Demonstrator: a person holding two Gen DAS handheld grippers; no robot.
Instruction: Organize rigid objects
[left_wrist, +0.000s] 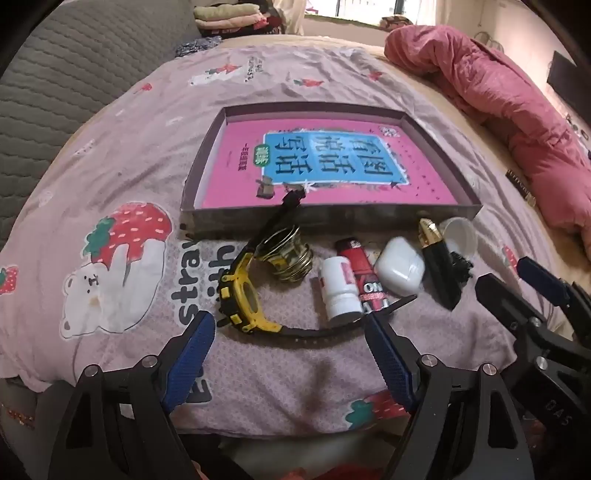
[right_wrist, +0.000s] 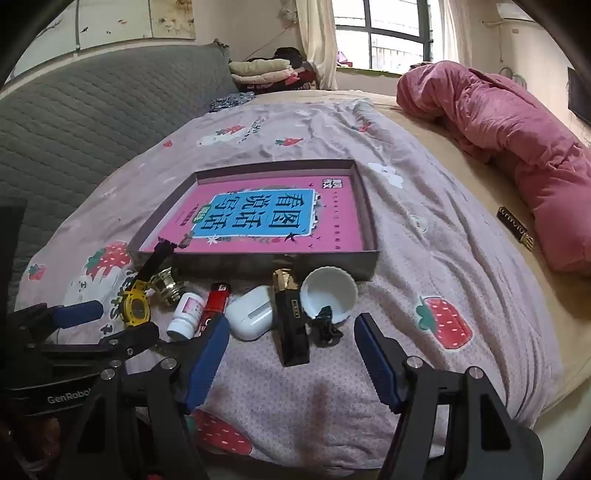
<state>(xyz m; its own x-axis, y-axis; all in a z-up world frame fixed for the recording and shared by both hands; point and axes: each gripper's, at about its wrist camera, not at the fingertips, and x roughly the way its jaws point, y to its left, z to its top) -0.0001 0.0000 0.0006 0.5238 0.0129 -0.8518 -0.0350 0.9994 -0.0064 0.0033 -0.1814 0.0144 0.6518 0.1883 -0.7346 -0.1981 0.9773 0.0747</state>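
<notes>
A shallow grey box (left_wrist: 332, 218) (right_wrist: 258, 263) with a pink book in it lies on the bed. In a row in front of it lie a yellow watch (left_wrist: 240, 295) (right_wrist: 136, 308), brass rings (left_wrist: 288, 254), a white pill bottle (left_wrist: 338, 291) (right_wrist: 186, 314), a red lighter (left_wrist: 364, 273), a white earbud case (left_wrist: 399, 271) (right_wrist: 249, 312), a black-and-gold tube (left_wrist: 437, 266) (right_wrist: 291, 325) and a white cup (left_wrist: 460, 236) (right_wrist: 328, 295). My left gripper (left_wrist: 288, 328) hangs open before the watch. My right gripper (right_wrist: 291, 328) stands open, nothing between its fingers, near the tube.
The pink strawberry-print bedspread (left_wrist: 122, 184) covers the bed. A rolled pink duvet (left_wrist: 498, 110) (right_wrist: 517, 140) lies along the right side, with a small dark comb (right_wrist: 515, 227) beside it. A grey quilted headboard (right_wrist: 74, 122) rises on the left; folded clothes (right_wrist: 258, 72) sit at the back.
</notes>
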